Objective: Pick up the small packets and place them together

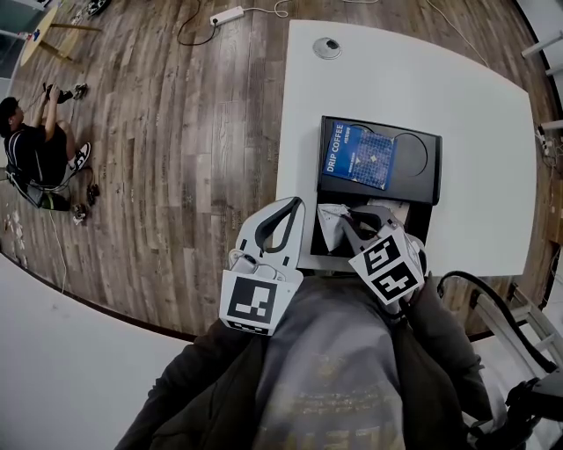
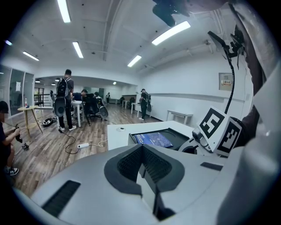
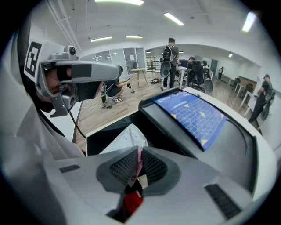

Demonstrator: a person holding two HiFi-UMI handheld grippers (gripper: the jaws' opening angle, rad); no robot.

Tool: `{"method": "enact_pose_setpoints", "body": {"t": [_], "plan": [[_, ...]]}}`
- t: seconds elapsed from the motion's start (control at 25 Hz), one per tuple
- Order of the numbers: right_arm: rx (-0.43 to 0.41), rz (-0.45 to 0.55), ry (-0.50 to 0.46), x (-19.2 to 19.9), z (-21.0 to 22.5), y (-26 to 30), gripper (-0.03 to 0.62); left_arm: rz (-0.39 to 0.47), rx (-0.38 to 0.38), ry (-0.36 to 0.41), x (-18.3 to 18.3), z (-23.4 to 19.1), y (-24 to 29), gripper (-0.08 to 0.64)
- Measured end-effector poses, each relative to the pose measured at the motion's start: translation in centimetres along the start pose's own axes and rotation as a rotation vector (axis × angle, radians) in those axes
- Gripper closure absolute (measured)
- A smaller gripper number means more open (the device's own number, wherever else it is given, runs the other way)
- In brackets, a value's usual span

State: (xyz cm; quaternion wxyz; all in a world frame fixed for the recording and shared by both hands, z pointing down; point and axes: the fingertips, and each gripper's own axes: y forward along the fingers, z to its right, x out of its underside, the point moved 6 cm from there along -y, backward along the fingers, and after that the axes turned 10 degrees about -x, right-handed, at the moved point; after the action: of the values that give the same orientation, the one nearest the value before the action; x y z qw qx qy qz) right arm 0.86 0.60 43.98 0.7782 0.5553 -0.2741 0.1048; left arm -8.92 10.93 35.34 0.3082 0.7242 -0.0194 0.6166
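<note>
My right gripper (image 1: 354, 217) is shut on a small white packet (image 1: 332, 226) with a pink-red edge, over the open black box (image 1: 420, 217) at the near edge of the white table (image 1: 475, 114). In the right gripper view the packet (image 3: 126, 136) sticks out past the jaws of the right gripper (image 3: 138, 154), pinched by its thin edge. A blue "DRIP COFFEE" pack (image 1: 361, 156) lies on the black lid (image 1: 420, 167) behind. My left gripper (image 1: 293, 207) hangs off the table's left side, shut and empty, as the left gripper (image 2: 141, 151) also shows in its own view.
A round cable grommet (image 1: 327, 47) sits at the table's far side. On the wooden floor lie a power strip (image 1: 227, 16) and cables. One person (image 1: 35, 149) sits on the floor at far left; others stand (image 2: 66, 99) across the room.
</note>
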Motion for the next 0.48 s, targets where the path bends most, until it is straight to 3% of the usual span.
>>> {"method": "enact_pose_setpoints", "body": {"t": [0.48], "plan": [[0.071,0.125,-0.073,-1.9,-2.3,-4.5,0.555,0.054,0.037,0.022,-1.5,1.3,-0.5,0.557]]}}
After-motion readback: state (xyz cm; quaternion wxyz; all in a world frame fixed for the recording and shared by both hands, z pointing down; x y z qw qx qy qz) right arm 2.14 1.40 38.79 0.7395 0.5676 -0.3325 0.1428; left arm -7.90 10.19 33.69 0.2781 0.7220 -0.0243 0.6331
